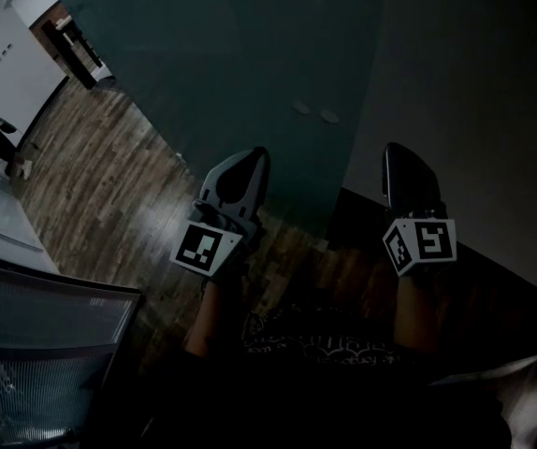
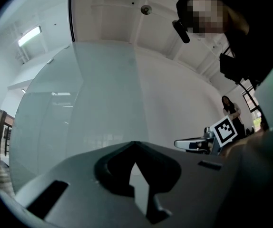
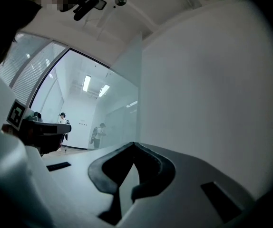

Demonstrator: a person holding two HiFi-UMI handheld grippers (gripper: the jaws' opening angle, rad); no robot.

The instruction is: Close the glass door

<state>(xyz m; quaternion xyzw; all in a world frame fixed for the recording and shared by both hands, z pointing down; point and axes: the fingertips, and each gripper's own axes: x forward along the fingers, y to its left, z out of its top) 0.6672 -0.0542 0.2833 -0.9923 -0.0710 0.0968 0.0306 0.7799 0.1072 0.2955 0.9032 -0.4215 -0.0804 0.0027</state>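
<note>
Dim office, wood plank floor (image 1: 91, 176) running to the upper left corner of the head view. White wall (image 1: 474, 82) fills the right side. Glass door (image 1: 250, 54) is a big frosted teal panel at top centre. Its right edge runs down next to the wall, and its bottom edge meets the floor just above the grippers. Mesh chair back (image 1: 35, 344) sits at the lower left corner.

Left gripper (image 1: 253, 154) is held forward and roughly level, jaws fully together with nothing between them. Its tip points at the glass near the door's bottom edge. The left gripper view is mostly frosted pane straight ahead. Can't tell if the tip touches the glass. Its marker cube (image 1: 205, 248) is just behind the jaws.

Right gripper (image 1: 398, 150) is beside it, well apart from the left, jaws also closed tight and empty. It aims at the wall, with the door's vertical edge just left of its tips in the right gripper view. Contact unclear. Its marker cube (image 1: 421, 243) faces the camera.

People (image 3: 98, 134) are visible, small, through the glass in the right gripper view.
</note>
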